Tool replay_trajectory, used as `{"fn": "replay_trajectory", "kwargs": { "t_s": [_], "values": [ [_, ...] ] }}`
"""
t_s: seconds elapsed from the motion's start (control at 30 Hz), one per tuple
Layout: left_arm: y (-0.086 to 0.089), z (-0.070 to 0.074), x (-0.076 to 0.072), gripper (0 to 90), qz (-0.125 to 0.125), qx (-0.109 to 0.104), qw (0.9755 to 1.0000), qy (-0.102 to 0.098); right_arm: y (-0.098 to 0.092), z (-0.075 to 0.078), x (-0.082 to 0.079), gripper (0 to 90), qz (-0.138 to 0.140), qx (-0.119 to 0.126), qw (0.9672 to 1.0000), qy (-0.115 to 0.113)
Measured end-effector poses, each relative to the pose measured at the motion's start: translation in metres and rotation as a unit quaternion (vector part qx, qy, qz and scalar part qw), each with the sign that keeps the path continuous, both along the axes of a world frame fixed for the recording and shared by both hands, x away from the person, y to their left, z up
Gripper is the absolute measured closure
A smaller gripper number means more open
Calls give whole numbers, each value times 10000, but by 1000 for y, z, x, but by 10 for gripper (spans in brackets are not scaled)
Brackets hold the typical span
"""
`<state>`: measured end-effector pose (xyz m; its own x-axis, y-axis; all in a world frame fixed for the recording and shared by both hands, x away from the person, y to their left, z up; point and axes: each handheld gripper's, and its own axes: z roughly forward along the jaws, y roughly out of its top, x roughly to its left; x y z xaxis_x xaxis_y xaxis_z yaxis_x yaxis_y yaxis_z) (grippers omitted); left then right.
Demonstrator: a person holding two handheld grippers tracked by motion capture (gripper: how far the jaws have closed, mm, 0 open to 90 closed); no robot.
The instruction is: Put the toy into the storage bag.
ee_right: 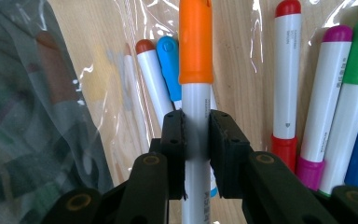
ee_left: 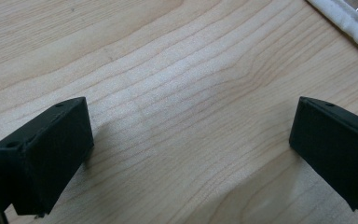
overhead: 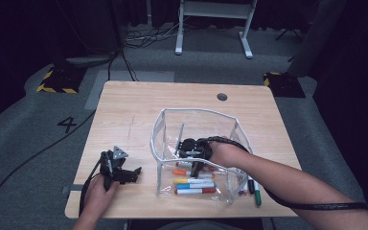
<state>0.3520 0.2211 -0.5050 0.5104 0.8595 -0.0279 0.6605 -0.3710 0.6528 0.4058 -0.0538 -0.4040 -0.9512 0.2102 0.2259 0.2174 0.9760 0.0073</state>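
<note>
One orange-cap marker (ee_right: pixel 196 93) clamped in rt hand-held gripper (ee_right: pixel 196 135).

Orange-capped white marker (ee_right: pixel 195 93), red, blue, magenta and green markers (ee_right: pixel 325 102), pale wood-grain table (ee_left: pixel 177 93).

A large black "4" is marked on the grey floor (overhead: pixel 68 124); the print on the markers (ee_right: pixel 286 74) is too small to read.
</note>
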Motion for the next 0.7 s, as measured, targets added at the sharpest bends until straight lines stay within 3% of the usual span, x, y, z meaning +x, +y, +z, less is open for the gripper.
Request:
{"fn": "replay_trajectory", "kwargs": {
  "t_s": [0.3, 0.33, 0.4, 0.5, 0.6, 0.7],
  "values": [
    [0, 0, 0, 0, 1, -2, 10000, 2, 2, -6, 0, 757, 57, -96, 9999, -5],
    [0, 0, 0, 0, -3, 1, 10000, 3, 2, -6, 0, 738, 31, -81, 10000, -35],
    [0, 0, 0, 0, 0, -2, 10000, 2, 1, -6, 3, 592, -92, -11, 10000, -21],
    [0, 0, 0, 0, -1, -1, 10000, 2, -2, -6, 7, 495, -226, 3, 9997, -80],
    [0, 0, 0, 0, -2, 1, 10000, 2, -6, 0, 8, 482, -321, 169, 9993, -72],
    [0, 0, 0, 0, 0, 0, 10000, 2, -11, 14, 9, 448, -450, 375, 9979, -276]
  ]
}}
